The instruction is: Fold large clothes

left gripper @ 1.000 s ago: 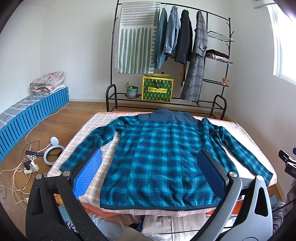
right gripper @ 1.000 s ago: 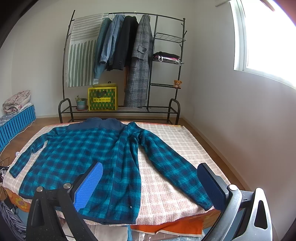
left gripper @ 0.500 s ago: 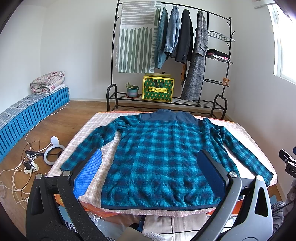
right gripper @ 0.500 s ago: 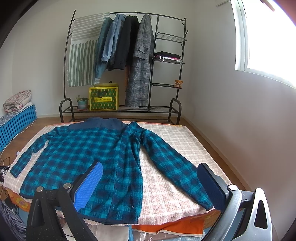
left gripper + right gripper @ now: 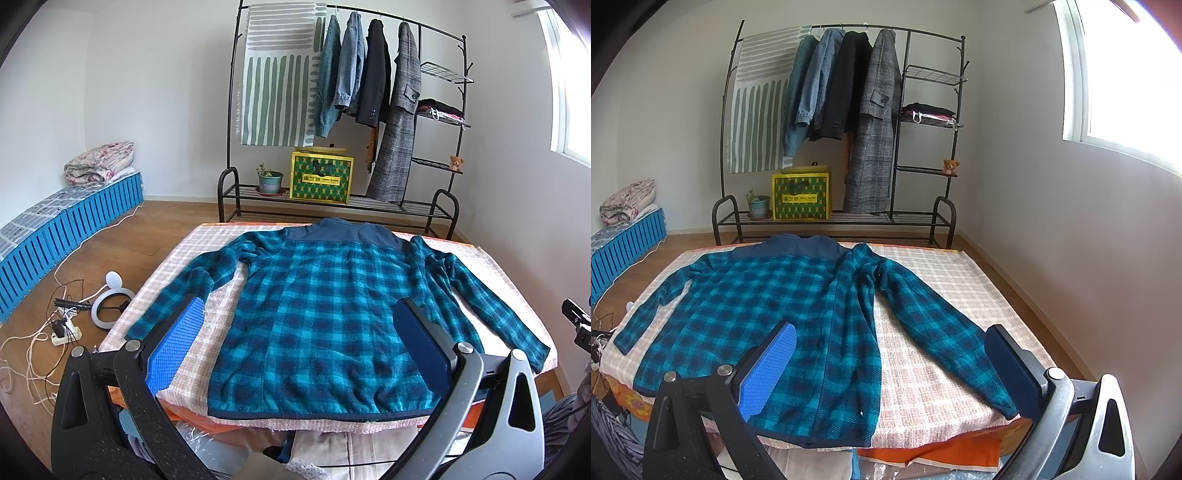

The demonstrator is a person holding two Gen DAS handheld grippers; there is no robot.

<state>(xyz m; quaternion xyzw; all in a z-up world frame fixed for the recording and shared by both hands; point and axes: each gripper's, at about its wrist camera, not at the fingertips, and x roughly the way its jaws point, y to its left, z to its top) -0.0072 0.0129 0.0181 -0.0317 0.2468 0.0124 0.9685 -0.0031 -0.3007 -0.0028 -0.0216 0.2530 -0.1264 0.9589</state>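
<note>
Change since earlier frames: barely any; slight drift of both views toward the bed, jacket untouched.
Left gripper (image 5: 301, 354): spread wide, empty, hovering above the near hem.
Left sleeve (image 5: 177, 291): angled out and down toward the mattress edge; best pinched at the cuff, then carried across the back.
Plaid jacket (image 5: 325, 325): flat, back up, collar far, hem near, centred on the checked cover (image 5: 207, 243).
Right sleeve (image 5: 945, 332): stretched diagonally toward the near right corner, cuff close to the edge.
Right gripper (image 5: 890, 363): spread wide, empty, between body and sleeve.
Technique: probably sleeves inward first; grab one layer only, lift low, lay flat without dragging the body.
</note>
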